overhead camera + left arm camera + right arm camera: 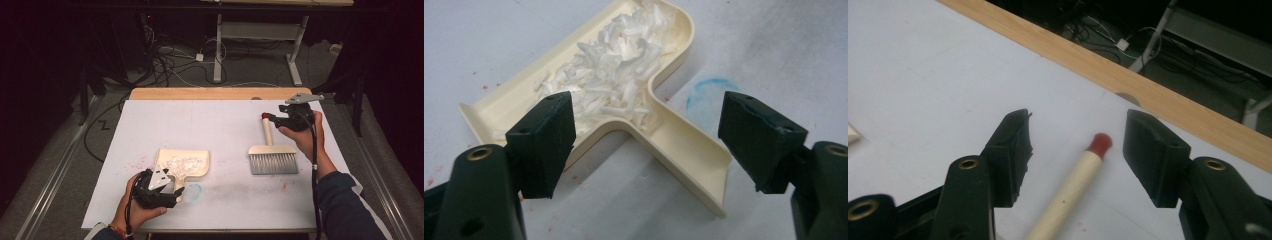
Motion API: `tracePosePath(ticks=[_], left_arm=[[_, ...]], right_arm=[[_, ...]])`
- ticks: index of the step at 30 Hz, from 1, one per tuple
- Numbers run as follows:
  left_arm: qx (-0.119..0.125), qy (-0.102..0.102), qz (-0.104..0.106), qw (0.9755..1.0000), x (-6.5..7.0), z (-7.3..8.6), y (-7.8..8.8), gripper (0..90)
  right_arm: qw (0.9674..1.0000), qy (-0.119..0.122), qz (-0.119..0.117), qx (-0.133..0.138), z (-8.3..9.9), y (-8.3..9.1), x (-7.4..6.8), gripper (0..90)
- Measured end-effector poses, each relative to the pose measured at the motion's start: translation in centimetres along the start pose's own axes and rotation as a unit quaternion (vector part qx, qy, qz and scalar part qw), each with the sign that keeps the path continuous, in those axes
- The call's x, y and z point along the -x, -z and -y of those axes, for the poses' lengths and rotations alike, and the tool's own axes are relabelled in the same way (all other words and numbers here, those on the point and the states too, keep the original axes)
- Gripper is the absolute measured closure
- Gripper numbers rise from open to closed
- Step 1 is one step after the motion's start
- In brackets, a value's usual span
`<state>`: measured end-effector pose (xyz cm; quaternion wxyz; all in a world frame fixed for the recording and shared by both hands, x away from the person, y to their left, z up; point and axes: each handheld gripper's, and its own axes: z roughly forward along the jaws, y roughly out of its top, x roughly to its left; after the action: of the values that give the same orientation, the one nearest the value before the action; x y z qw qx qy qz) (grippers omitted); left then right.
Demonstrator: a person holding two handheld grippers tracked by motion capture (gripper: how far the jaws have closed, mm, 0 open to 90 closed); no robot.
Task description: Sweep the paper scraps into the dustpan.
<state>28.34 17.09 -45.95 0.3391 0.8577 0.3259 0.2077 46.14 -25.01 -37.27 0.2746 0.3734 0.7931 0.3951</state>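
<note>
A cream dustpan (189, 163) (674, 135) lies on the white board, its pan full of white shredded bits (616, 75). My left gripper (175, 191) (646, 132) hovers at the pan's handle, open, the handle lying between the spread jaws without touching them. A hand brush (272, 155) with grey bristles lies at the right, its pale handle (1068, 192) ending in a red tip (1099, 142). Over that handle end, my right gripper (268, 118) (1078, 150) is open, the pads clear of the wood.
The white board (220, 125) covers a wooden table whose far edge (215, 93) shows as a strip. A blue smudge (194, 190) (709, 87) and red specks mark the board. Cables and a desk frame (260, 45) stand on the floor beyond.
</note>
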Motion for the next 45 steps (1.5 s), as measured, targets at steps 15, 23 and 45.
tracePosePath(ticks=[15, 23, 45], left_arm=[[0.029, -0.004, -0.024, 0.9993, -0.5, 1.0, 0.0, 20.3], [0.03, -0.008, -0.024, 0.9992, -0.5, 1.1, -0.1, 20.3], [0.036, -0.015, -0.027, 0.9989, -0.4, 1.1, 0.0, 20.3]], right_arm=[[0.9985, 0.004, -0.005, 0.054, 1.5, 2.8, -1.4, 42.1], [0.9974, 0.011, -0.008, 0.071, 2.1, 3.7, -2.2, 40.7], [0.9936, 0.048, -0.026, 0.098, 3.6, 6.8, -4.9, 36.6]])
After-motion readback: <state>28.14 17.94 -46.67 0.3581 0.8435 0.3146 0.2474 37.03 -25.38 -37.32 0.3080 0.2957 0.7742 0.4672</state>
